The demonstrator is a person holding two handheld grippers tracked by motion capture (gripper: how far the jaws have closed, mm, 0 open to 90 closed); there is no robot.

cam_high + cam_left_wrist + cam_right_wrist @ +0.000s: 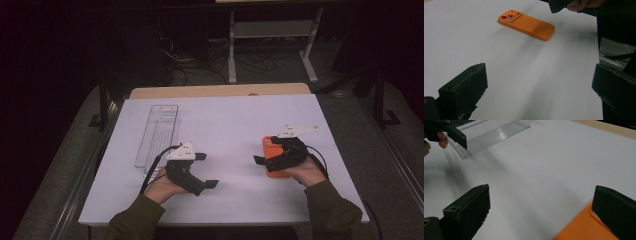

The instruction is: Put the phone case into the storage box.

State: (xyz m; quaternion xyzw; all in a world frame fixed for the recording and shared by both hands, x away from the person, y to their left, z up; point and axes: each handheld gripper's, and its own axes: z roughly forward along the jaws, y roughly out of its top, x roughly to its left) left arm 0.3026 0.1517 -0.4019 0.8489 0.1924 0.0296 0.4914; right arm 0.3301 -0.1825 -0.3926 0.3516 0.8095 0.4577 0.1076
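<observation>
An orange phone case (278, 174) lies flat on the white board (235, 120) at the right, back side up with its camera cut-outs showing (527, 25). My right gripper (265, 151) hovers over the case with its jaws wide apart and nothing between them. In the right gripper view (541, 212) the case's edge (584, 227) lies under the right-hand jaw. My left gripper (206, 170) is open and empty near the board's middle left, pointing toward the case (539, 87).
A long clear plastic tray (157, 135) lies on the board's left side, just behind the left hand (491, 137). A strip of wooden tabletop (220, 91) shows past the board's far edge. Dark floor, cables and a desk frame lie beyond.
</observation>
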